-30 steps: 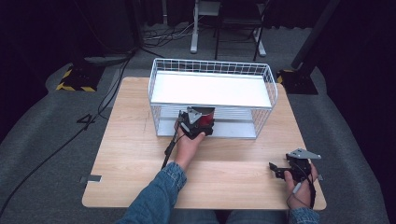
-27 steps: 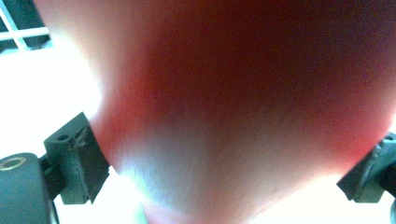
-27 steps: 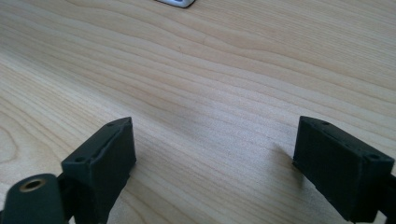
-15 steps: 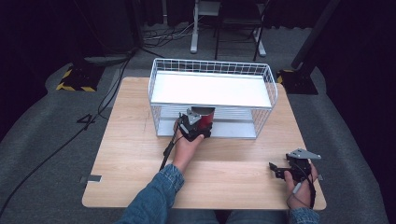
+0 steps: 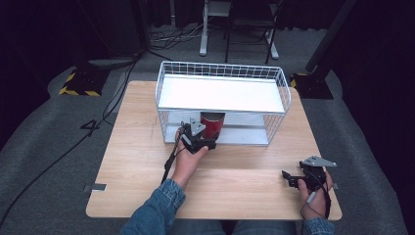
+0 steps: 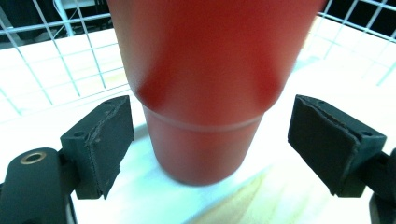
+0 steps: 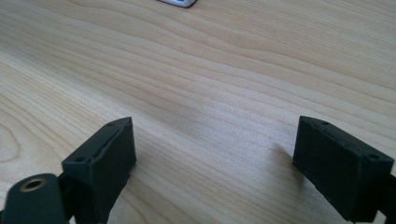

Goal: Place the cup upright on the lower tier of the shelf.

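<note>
On the lower shelf of the wire rack, the red cup stands upright near the front edge. Our left gripper faces it with jaws spread wide: in the left gripper view the cup sits between the pads, but neither pad touches it. Our right gripper rests well apart, near the table's right front corner, jaws likewise spread over bare wood.

The risks, as we judge them: the cup is tapered and looks smooth, so closing low on its narrow base could let it slip or tip. A nudge before the jaws close could topple it against the wires. Lifting it too steeply might knock its rim against the upper shelf.
</note>
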Demonstrator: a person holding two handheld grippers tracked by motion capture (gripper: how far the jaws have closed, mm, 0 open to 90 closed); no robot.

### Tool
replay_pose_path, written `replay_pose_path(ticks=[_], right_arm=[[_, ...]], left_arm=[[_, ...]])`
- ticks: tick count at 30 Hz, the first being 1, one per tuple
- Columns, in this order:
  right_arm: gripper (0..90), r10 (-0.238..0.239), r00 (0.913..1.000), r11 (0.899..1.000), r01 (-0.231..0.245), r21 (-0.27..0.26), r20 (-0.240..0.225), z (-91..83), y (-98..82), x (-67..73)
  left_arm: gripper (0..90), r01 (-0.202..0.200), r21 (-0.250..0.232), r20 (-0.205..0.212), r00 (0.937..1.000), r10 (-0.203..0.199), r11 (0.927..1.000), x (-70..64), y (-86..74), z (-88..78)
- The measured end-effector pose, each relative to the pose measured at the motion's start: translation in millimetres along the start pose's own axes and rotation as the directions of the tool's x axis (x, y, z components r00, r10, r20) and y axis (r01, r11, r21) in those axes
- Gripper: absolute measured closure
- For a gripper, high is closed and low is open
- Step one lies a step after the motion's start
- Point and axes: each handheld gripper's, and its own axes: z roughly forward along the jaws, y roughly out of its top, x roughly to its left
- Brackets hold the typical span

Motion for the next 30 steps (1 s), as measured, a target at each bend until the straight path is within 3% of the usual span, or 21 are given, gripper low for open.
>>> replay_pose_path(ticks=[4,5,13,18,23,26,30], right_arm=[[13.1,0.001,1.0000,1.000,-0.001,0.000,0.000,0.0,0.0,-0.1],[13.1,0.005,1.0000,1.000,-0.005,0.002,-0.003,0.3,0.1,-0.8],[10.6,0.022,0.9997,1.000,-0.022,0.012,-0.004,1.4,0.7,-1.8],[8.3,0.024,0.9997,1.000,-0.024,0.015,-0.006,3.0,1.8,-1.3],[6.2,0.025,0.9997,0.999,-0.025,0.022,-0.007,4.0,2.6,-0.6],[0.7,0.021,0.9997,0.999,-0.020,0.036,-0.012,7.0,4.7,-0.4],[0.3,0.021,0.9997,0.999,-0.020,0.039,-0.010,8.0,5.4,-0.4]], left_arm=[[15.1,-0.003,-0.015,0.016,0.9999,0.004,0.9999,-2.3,1.1,-13.7],[15.1,-0.012,-0.017,0.023,0.9996,0.013,0.9998,-2.7,1.7,-23.5],[15.1,-0.016,-0.026,0.024,0.9996,0.017,0.9995,-1.1,-0.6,-56.4],[15.1,-0.029,-0.006,0.032,0.9990,0.030,0.9995,3.4,-7.2,-77.5],[15.2,-0.010,0.033,0.035,0.9993,0.009,0.9994,12.8,-13.5,-103.7],[15.3,-0.013,0.013,0.019,0.9997,0.013,0.9998,16.8,-15.5,-120.2],[15.3,-0.007,-0.004,0.015,0.9999,0.007,1.0000,19.8,-20.1,-135.7]])
